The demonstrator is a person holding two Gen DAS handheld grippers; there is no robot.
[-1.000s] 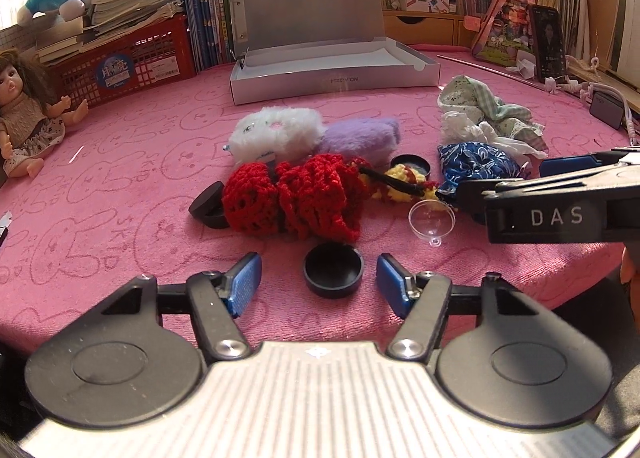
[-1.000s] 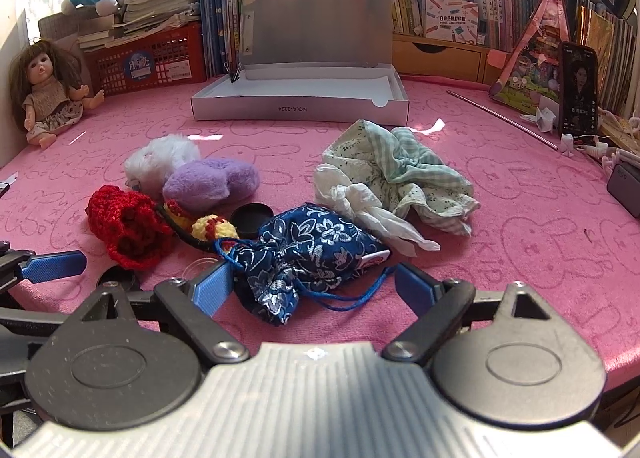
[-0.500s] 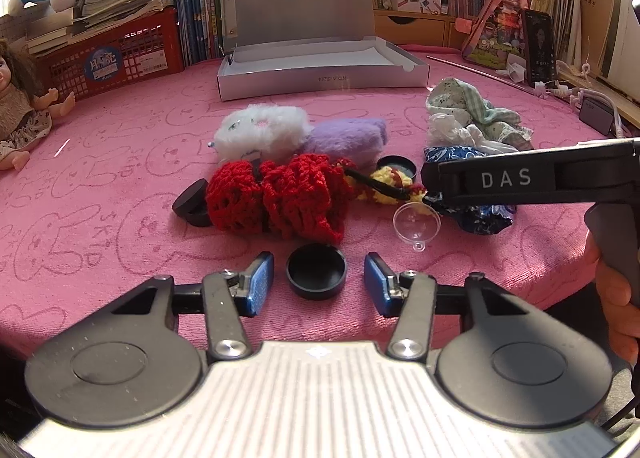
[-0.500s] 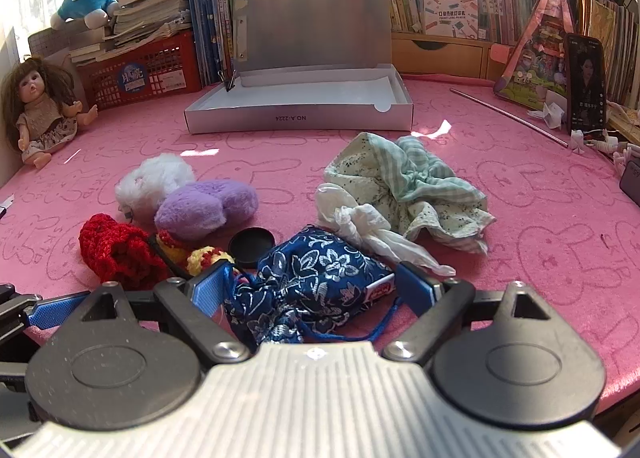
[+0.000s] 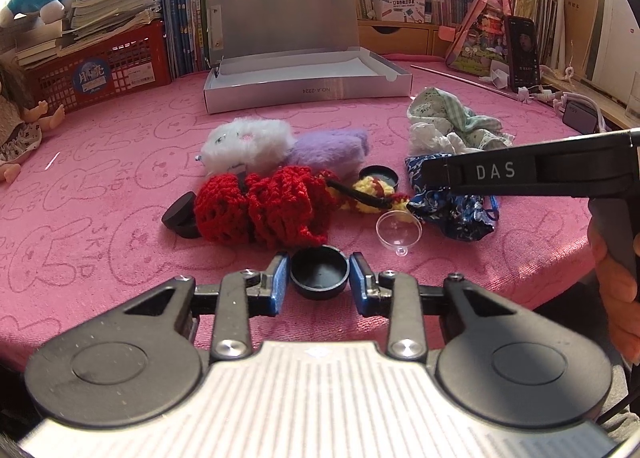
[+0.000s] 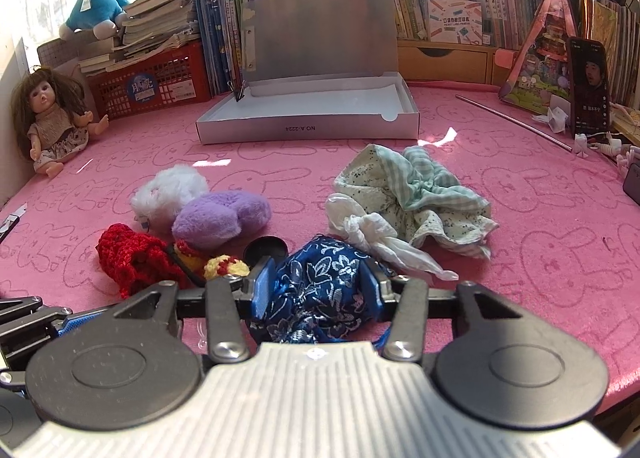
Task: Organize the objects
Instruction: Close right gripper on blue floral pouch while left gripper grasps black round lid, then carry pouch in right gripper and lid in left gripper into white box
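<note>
Here, left gripper (image 5: 319,278) just closed, pads pressed on the black round cap (image 5: 319,272) at the pink table's (image 5: 100,217) near edge, right gripper (image 6: 316,290) just narrowed, squeezing the blue floral pouch (image 6: 320,282) beside the crumpled cloths (image 6: 416,197).

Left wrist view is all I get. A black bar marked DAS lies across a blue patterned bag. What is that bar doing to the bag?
Observer: That bar is the right gripper. Its jaws have just been closing, and the right wrist view shows its blue pads pressing both sides of the blue floral drawstring pouch.
Operator: And the figure cut off at my left edge?
Observer: It is a doll with brown hair. The right wrist view shows all of it, sitting on the pink tablecloth beside the red basket.
</note>
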